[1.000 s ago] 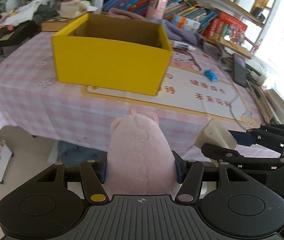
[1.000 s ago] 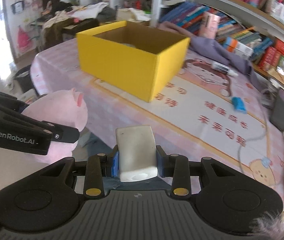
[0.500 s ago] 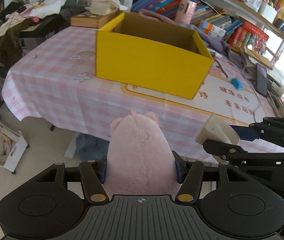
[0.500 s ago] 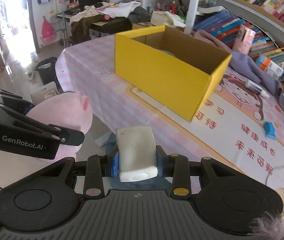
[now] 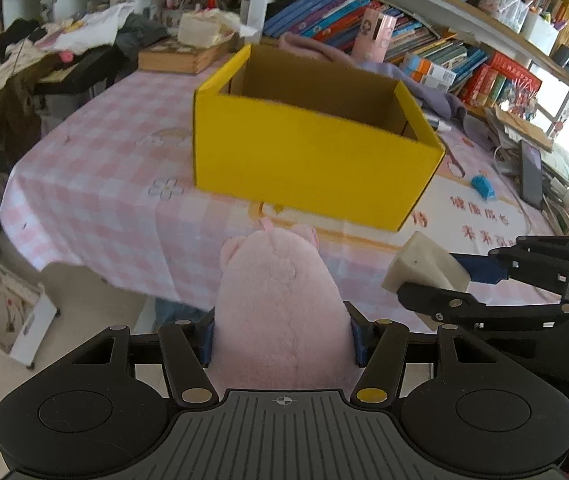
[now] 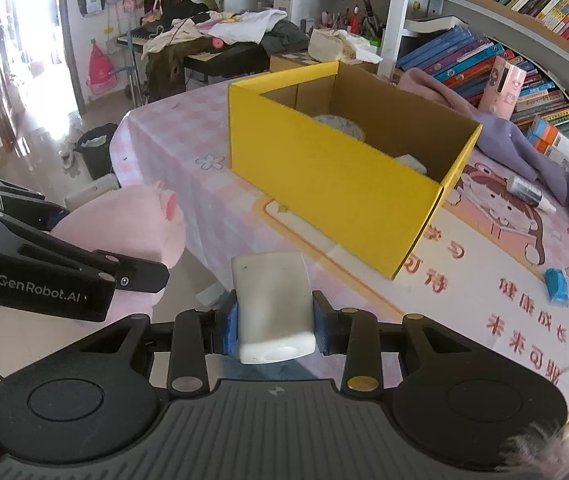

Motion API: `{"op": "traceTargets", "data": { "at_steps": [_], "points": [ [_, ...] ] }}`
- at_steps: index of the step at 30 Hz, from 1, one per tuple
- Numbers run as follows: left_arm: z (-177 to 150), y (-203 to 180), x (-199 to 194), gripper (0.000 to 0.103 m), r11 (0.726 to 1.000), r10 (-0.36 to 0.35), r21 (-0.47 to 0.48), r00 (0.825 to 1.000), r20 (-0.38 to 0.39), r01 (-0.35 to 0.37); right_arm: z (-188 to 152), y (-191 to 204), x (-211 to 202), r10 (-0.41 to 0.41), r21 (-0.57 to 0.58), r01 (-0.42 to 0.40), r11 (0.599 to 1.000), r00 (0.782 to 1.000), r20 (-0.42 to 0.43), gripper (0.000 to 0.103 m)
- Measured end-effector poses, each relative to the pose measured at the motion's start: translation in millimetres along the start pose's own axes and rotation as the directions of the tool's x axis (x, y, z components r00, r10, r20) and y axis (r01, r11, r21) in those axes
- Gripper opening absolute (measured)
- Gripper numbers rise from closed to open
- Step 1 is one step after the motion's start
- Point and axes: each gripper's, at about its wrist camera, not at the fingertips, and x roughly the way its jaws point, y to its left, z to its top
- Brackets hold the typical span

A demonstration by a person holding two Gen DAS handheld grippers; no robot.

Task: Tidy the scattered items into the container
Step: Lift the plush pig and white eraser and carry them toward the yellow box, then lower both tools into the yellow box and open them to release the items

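Note:
My left gripper (image 5: 282,338) is shut on a pink plush pig (image 5: 280,312), held in the air just short of the table's near edge. My right gripper (image 6: 276,320) is shut on a white rectangular block (image 6: 270,296). Each wrist view shows the other gripper beside it: the block (image 5: 424,268) at right, the pig (image 6: 132,228) at left. The open yellow cardboard box (image 5: 308,160) stands ahead on the pink checked tablecloth (image 5: 96,196). Inside the yellow box (image 6: 336,184) lie a round pale dish (image 6: 340,125) and a white item (image 6: 410,162).
On the cloth to the right of the box lie a small blue item (image 6: 556,284), a white tube (image 6: 528,192), a purple garment (image 6: 496,140) and a dark phone (image 5: 530,172). Bookshelves (image 5: 464,52) run behind. A white bin (image 5: 4,312) sits on the floor at left.
Both grippers have moved left along the table's edge, so the yellow box has shifted rightward and nearer the middle in both views. The grips on the pig and the block are unchanged.

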Motion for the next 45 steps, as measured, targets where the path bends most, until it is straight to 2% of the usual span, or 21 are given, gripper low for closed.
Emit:
{"op": "traceTargets", "data": {
  "at_steps": [6,15,22,28,33,36,41,45],
  "points": [
    [31,-6,5,0.058,0.998,-0.004,0.058,0.998,0.068,0.0,25,-20,6,-0.001,-0.015,0.002,1.0,0.997,0.074,0.033],
    [97,-14,10,0.058,0.991,-0.017,0.132,0.984,0.178,-0.006,80,-58,11,-0.015,-0.073,0.031,0.997,0.978,0.21,0.033],
    [142,-23,40,0.058,0.982,-0.004,0.188,0.981,0.192,-0.033,115,-96,35,-0.039,-0.099,0.063,0.993,0.973,0.229,0.033],
    [171,-26,87,0.059,0.98,0.013,0.194,0.995,0.103,-0.033,135,-125,78,-0.047,-0.147,0.069,0.987,0.987,0.152,0.033],
    [195,-28,129,0.059,0.976,0.024,0.214,1.0,0.003,-0.024,154,-139,125,-0.026,-0.254,0.038,0.967,0.998,0.049,0.033],
    [209,-28,154,0.059,0.968,0.04,0.25,0.997,-0.068,-0.022,168,-142,155,-0.008,-0.35,-0.002,0.937,1.0,-0.027,0.033],
    [222,-22,192,0.059,0.963,0.068,0.268,0.981,-0.18,-0.017,180,-140,198,-0.014,-0.51,-0.057,0.858,0.991,-0.134,0.033],
    [229,-18,205,0.06,0.967,0.073,0.254,0.975,-0.209,-0.018,184,-139,215,-0.016,-0.558,-0.085,0.825,0.985,-0.174,0.033]
  ]
}}
